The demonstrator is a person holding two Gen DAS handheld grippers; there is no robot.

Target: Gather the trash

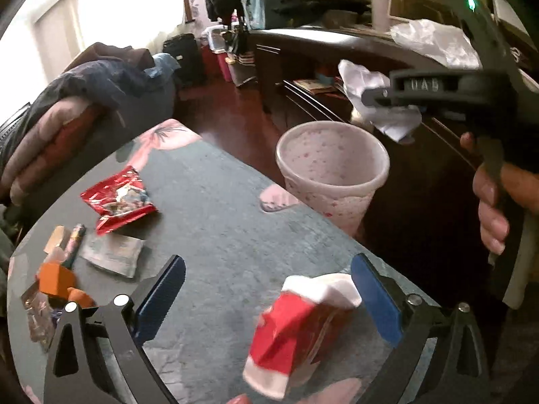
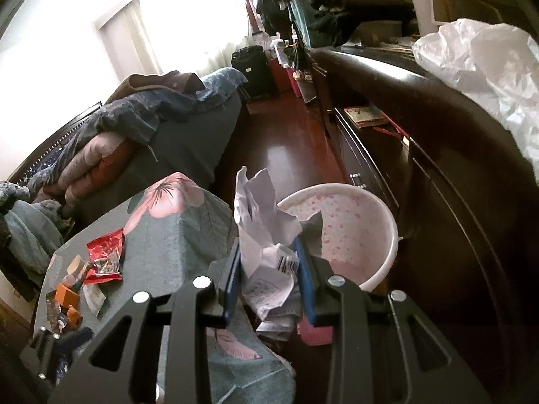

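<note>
A: Where does the left tool (image 1: 269,289) stand?

B: Its blue pads are spread wide above the bench (image 1: 219,208), which wears a grey cloth with pink flowers. A red and white carton (image 1: 296,333) lies between them, blurred; neither pad presses on it, though the right-hand pad is just beside its white end.

A: And the right tool (image 2: 269,279)?

B: Clamped on a wad of crumpled white paper (image 2: 266,235) with a barcode showing. The left wrist view has it held over the near rim of the pink speckled bin (image 1: 331,171), a hand (image 1: 492,208) around the tool's handle.

A: Where is the bin?

B: On the dark floor just off the bench's edge, beside a dark cabinet.

A: Other trash?

B: A red foil wrapper (image 1: 119,198) lies on the bench toward the left. Nearer the edge are a flat grey packet (image 1: 113,256), an orange piece (image 1: 55,279) and small scraps too muddled to name.
</note>
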